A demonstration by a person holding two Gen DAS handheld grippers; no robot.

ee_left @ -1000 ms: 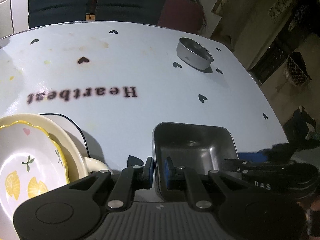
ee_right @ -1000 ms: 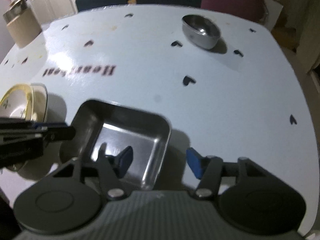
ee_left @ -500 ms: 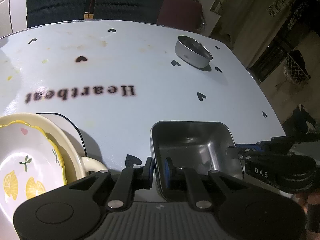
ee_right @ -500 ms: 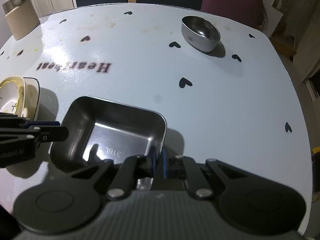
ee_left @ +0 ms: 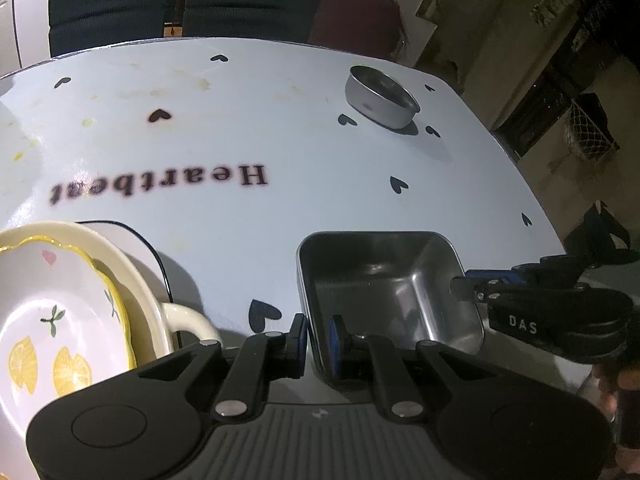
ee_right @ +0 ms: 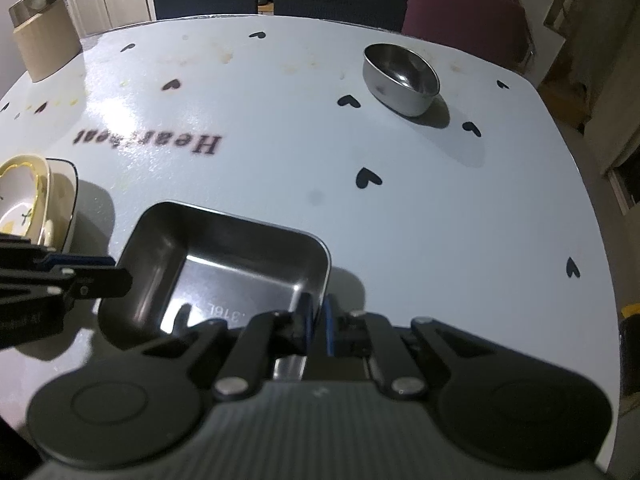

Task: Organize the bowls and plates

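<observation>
Both tongs point(ee_left: 317, 338) point(ee_right: 317, 322) clamping steel tray point(ee_left: 384, 280) rim

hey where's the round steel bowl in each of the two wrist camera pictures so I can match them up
Left wrist: the round steel bowl sits upper right of centre, at the table's far side.
Right wrist: the round steel bowl is upper right, its shiny inside showing.
Shared landmark: the "Heartbeat" lettering lies left of the bowl and nearer the camera in both.
</observation>
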